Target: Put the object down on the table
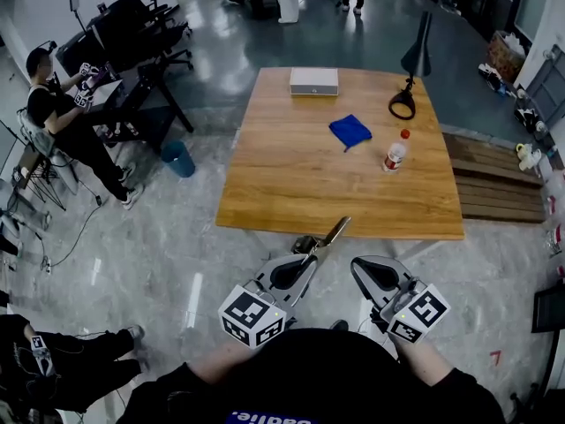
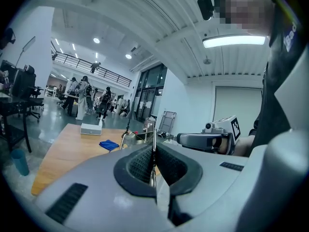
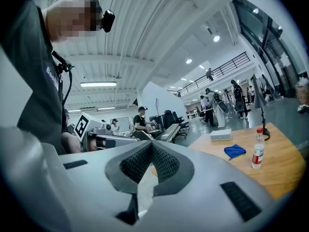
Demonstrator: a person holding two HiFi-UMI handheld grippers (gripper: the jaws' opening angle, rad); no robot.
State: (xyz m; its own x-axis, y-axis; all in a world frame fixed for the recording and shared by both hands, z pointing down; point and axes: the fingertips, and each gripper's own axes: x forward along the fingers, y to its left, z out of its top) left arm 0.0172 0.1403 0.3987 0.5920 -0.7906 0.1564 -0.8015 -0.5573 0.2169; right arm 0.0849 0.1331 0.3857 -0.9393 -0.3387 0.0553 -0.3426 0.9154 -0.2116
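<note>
Left gripper (image 1: 311, 253) is clamped tight on a thin, flat metal utensil (image 1: 331, 233). The shiny strip sits edge-on between the ribbed black pads and pokes forward in the air, its tip reaching the near edge of the wooden table (image 1: 291, 175). It's not down yet. Right gripper (image 1: 357, 266) sits alongside with its jaws pressed together on nothing. Out on the warm plank top: a crumpled blue cloth (image 1: 350, 131), a clear bottle (image 1: 395, 153) with a red cap, a flat white box (image 1: 313, 81) and a black lamp (image 1: 408, 104).
</note>
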